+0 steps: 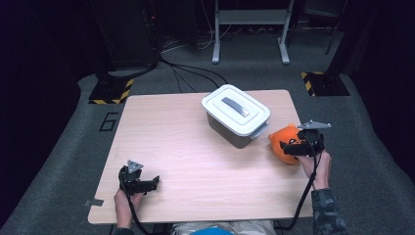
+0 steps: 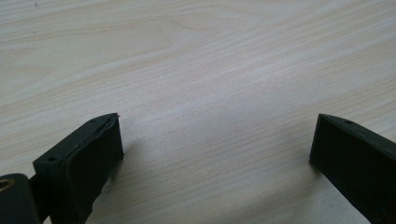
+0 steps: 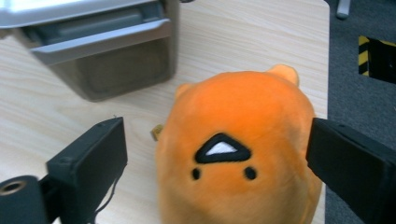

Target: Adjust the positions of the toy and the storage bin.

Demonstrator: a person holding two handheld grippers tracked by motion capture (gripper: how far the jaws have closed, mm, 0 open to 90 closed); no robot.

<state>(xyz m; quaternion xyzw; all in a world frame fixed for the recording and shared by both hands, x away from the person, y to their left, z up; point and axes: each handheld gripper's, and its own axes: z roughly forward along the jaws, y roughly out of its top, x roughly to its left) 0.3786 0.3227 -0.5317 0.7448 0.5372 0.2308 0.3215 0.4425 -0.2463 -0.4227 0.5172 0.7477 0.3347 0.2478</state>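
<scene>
An orange plush toy (image 1: 283,142) with a small black-and-white nose lies near the table's right edge, just right of a lidded box. My right gripper (image 1: 292,147) is at the toy, and in the right gripper view the toy (image 3: 233,116) sits between the wide-spread jaws. The left jaw stands clear of it and the right jaw is at its side, so that gripper (image 3: 217,135) is open. My left gripper (image 1: 151,183) rests low over the table's front left, open, with bare wood between its jaws (image 2: 215,135).
A grey box with a white latched lid and handle (image 1: 235,110) stands on the wooden table (image 1: 171,137) right of centre, its end wall (image 3: 116,70) close ahead of the toy. Dark carpet, cables and stand feet surround the table.
</scene>
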